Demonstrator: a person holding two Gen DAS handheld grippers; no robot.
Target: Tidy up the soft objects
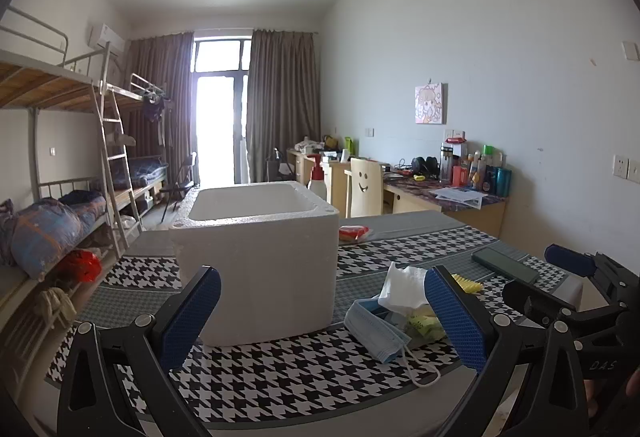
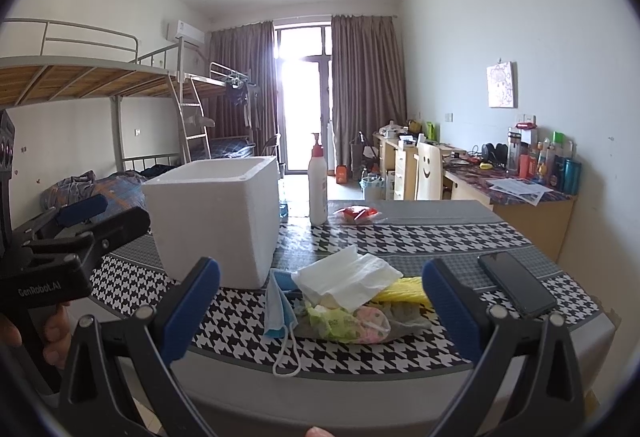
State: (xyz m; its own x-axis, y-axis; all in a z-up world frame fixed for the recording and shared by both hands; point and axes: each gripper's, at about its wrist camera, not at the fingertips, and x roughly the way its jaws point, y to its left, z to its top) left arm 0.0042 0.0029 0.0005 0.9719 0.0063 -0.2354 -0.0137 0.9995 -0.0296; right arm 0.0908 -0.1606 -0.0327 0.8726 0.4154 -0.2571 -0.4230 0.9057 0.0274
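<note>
A white foam box (image 1: pixel 256 257) (image 2: pixel 216 221) stands open-topped on the houndstooth table (image 1: pixel 280 369) (image 2: pixel 420 237). Right of it lies a pile of soft things: a blue face mask (image 1: pixel 374 329) (image 2: pixel 280 301), a white tissue (image 1: pixel 402 287) (image 2: pixel 348 277), a yellow cloth (image 2: pixel 404 289) (image 1: pixel 466 283) and a green-and-pink plastic bag (image 2: pixel 348 321). My left gripper (image 1: pixel 322 317) is open in front of the box, holding nothing. My right gripper (image 2: pixel 320 313) is open, low before the pile, also holding nothing. Each gripper shows at the edge of the other's view.
A dark phone (image 1: pixel 506 265) (image 2: pixel 516 283) lies at the right of the table. A white pump bottle (image 2: pixel 318 183) and a red packet (image 2: pixel 356 214) sit behind the box. Bunk beds (image 1: pixel 60 141) line the left wall, desks (image 1: pixel 440 197) the right.
</note>
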